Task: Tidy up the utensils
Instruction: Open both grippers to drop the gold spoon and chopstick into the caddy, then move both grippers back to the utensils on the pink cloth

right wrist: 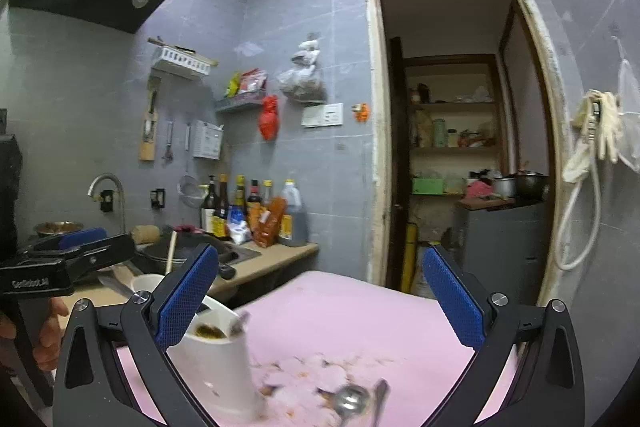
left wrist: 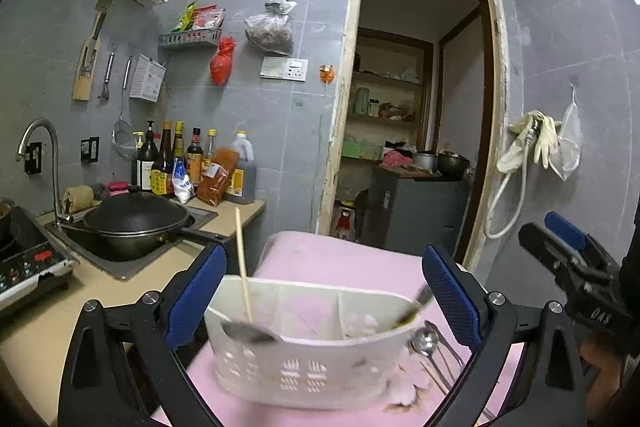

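A white plastic utensil caddy [left wrist: 308,355] stands on a pink table [left wrist: 340,259]. It holds a wooden chopstick [left wrist: 242,267], a metal spoon [left wrist: 248,333] on the left and a dark utensil [left wrist: 416,305] on the right. My left gripper [left wrist: 320,295] is open, its blue pads on either side of the caddy. Metal spoons [left wrist: 430,345] lie on the table right of the caddy. In the right wrist view my right gripper [right wrist: 320,303] is open and empty above the table, with the caddy's end [right wrist: 218,355] by its left finger and the blurred spoons [right wrist: 354,399] below.
A beige counter [left wrist: 48,323] on the left carries a sink with a black wok [left wrist: 136,223], an induction cooker [left wrist: 24,263] and sauce bottles [left wrist: 188,163]. An open doorway [left wrist: 416,115] lies behind the table. The right gripper also shows in the left wrist view [left wrist: 560,247].
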Tool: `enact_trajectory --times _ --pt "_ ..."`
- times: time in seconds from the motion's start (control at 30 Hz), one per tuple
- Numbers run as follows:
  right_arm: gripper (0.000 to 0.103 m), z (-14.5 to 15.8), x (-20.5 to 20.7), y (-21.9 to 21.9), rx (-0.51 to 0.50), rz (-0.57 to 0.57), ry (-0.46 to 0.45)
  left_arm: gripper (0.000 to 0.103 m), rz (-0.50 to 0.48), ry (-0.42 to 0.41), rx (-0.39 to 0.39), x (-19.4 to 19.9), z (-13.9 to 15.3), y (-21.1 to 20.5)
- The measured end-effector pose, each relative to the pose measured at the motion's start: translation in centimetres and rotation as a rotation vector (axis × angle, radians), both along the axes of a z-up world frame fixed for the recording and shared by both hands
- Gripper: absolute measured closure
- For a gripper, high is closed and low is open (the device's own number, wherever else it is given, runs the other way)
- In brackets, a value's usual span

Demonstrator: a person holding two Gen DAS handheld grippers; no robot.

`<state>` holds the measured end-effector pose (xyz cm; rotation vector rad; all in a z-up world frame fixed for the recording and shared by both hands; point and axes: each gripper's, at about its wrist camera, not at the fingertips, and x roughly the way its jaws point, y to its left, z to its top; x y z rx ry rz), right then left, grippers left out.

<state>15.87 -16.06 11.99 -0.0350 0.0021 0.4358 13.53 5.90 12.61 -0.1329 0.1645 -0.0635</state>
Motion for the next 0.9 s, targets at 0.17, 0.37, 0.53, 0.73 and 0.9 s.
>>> enact_trajectory --times 0.17,0.37,0.53,0.73,0.9 --pt "0.000 -0.9 -1.3 -2.9 -0.020 -0.066 0.013 0.005 -0.016 0.053 0.011 -0.8 -1.8 -2.0" --pt "0.000 -2.4 -1.7 -5.9 -0.032 -0.117 0.078 0.005 -0.062 0.189 -0.028 -0.6 -4.2 -3.2" --pt "0.000 -4.2 -1.8 -7.4 -0.053 -0.118 0.158 0.005 -0.074 0.310 -0.065 -0.7 -6.0 -3.9" --pt "0.000 -6.1 -1.0 -8.1 -0.094 -0.096 0.283 0.005 -0.072 0.455 -0.067 -0.8 -8.2 -5.0" --pt "0.000 -7.8 -0.7 -8.1 -0.153 -0.093 0.373 0.006 -0.115 0.600 -0.127 -0.6 -10.1 -5.5"
